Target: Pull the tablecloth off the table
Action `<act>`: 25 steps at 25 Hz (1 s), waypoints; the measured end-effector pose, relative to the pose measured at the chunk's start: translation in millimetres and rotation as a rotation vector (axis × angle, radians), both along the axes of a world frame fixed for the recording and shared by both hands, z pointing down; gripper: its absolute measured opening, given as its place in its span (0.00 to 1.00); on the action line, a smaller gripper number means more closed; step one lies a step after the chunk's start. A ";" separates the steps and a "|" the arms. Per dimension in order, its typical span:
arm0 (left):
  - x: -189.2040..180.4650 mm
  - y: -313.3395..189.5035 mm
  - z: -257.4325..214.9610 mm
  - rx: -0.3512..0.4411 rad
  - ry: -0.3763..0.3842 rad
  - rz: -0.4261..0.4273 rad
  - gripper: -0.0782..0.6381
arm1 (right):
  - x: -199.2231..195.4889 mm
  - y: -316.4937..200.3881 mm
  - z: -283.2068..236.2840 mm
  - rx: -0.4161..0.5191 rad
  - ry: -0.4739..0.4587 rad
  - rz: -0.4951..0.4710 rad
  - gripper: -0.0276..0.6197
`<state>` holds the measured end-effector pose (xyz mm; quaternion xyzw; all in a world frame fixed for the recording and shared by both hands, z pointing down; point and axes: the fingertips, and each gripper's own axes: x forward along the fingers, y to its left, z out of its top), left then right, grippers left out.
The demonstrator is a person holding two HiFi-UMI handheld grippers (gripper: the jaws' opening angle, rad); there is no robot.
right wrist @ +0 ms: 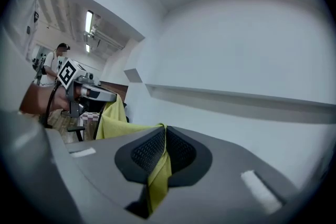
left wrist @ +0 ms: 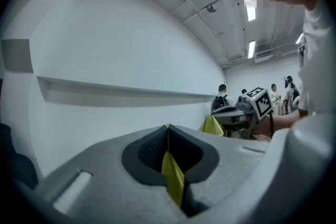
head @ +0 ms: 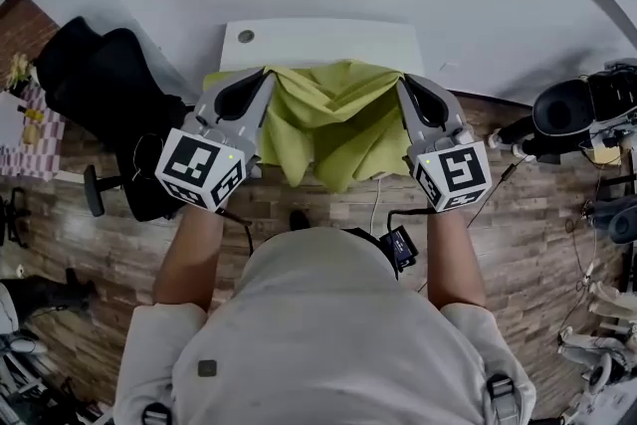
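Observation:
A yellow-green tablecloth [head: 333, 119] hangs bunched between my two grippers, in front of a small white table [head: 318, 43] whose top shows bare behind it. My left gripper [head: 264, 75] is shut on the cloth's left corner; a strip of cloth [left wrist: 172, 176] is pinched between its jaws. My right gripper [head: 403, 80] is shut on the right corner, with cloth [right wrist: 157, 176] trailing out of its closed jaws. Both grippers are held up at about the same height. In the right gripper view the cloth [right wrist: 113, 118] sags toward the other gripper [right wrist: 79, 89].
A black office chair [head: 109, 105] stands left of the table. Black equipment and cables [head: 587, 114] lie on the wood floor at the right. A white wall with a ledge [left wrist: 121, 92] faces both grippers. Several people [left wrist: 223, 97] stand in the distance.

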<state>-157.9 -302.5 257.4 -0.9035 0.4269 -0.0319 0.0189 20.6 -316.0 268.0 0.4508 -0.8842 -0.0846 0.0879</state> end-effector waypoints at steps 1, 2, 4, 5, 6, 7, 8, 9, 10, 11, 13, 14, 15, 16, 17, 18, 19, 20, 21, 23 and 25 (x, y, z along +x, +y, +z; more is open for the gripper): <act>1.9 6.1 -3.9 0.005 0.002 -0.005 0.12 | 1.2 6.0 -3.1 0.003 -0.003 -0.010 0.07; 3.9 12.4 -6.8 0.008 0.005 -0.011 0.12 | 2.8 12.2 -5.6 0.006 -0.008 -0.019 0.07; 7.6 26.1 -9.7 0.010 0.012 -0.025 0.12 | 6.4 25.9 -9.2 0.006 -0.018 -0.036 0.07; 9.9 33.8 -10.1 0.010 0.015 -0.033 0.12 | 8.7 33.8 -10.4 0.006 -0.023 -0.043 0.07; 12.9 42.3 -10.1 0.009 0.019 -0.040 0.12 | 11.7 42.5 -11.3 0.005 -0.026 -0.051 0.07; 16.7 51.7 -9.9 0.009 0.021 -0.047 0.12 | 15.4 51.7 -11.9 0.004 -0.028 -0.057 0.07; 20.9 61.8 -9.5 0.009 0.023 -0.054 0.12 | 19.6 61.4 -12.0 0.004 -0.030 -0.064 0.07; 25.4 72.4 -9.0 0.010 0.025 -0.060 0.12 | 24.1 71.2 -11.8 0.004 -0.032 -0.071 0.07; 30.1 83.3 -8.3 0.010 0.027 -0.067 0.12 | 28.7 81.0 -11.1 0.005 -0.033 -0.077 0.07; 34.6 94.4 -7.7 0.012 0.028 -0.074 0.12 | 33.0 90.5 -10.3 0.006 -0.035 -0.083 0.07; 43.2 117.3 -6.5 0.012 0.029 -0.086 0.12 | 39.7 110.0 -8.5 0.006 -0.039 -0.096 0.07; 47.0 129.2 -5.3 0.010 0.025 -0.090 0.12 | 42.3 120.6 -7.5 0.005 -0.042 -0.103 0.07; 50.3 141.0 -3.6 0.006 0.020 -0.096 0.12 | 44.3 131.3 -6.6 0.002 -0.045 -0.111 0.07; 52.6 152.6 -2.0 0.001 0.013 -0.102 0.12 | 45.4 141.8 -5.8 -0.003 -0.049 -0.121 0.07; 53.9 163.6 -1.0 -0.005 0.005 -0.110 0.12 | 45.8 151.6 -5.0 -0.008 -0.054 -0.132 0.07; 54.6 173.6 -0.8 -0.010 -0.001 -0.119 0.12 | 46.1 159.9 -4.1 -0.013 -0.058 -0.141 0.07; 55.6 182.0 -1.4 -0.012 -0.006 -0.125 0.12 | 47.1 166.4 -3.3 -0.016 -0.061 -0.147 0.07; 57.0 188.9 -2.3 -0.011 -0.009 -0.130 0.12 | 48.7 171.2 -2.9 -0.018 -0.064 -0.149 0.07; 58.2 194.8 -2.8 -0.010 -0.012 -0.132 0.12 | 50.3 175.3 -2.5 -0.020 -0.068 -0.149 0.07; 57.6 205.5 -0.8 -0.013 -0.019 -0.131 0.12 | 49.9 185.0 -0.8 -0.026 -0.081 -0.146 0.07; 53.6 215.5 1.4 -0.019 -0.021 -0.127 0.12 | 44.1 197.6 -0.9 -0.027 -0.090 -0.148 0.07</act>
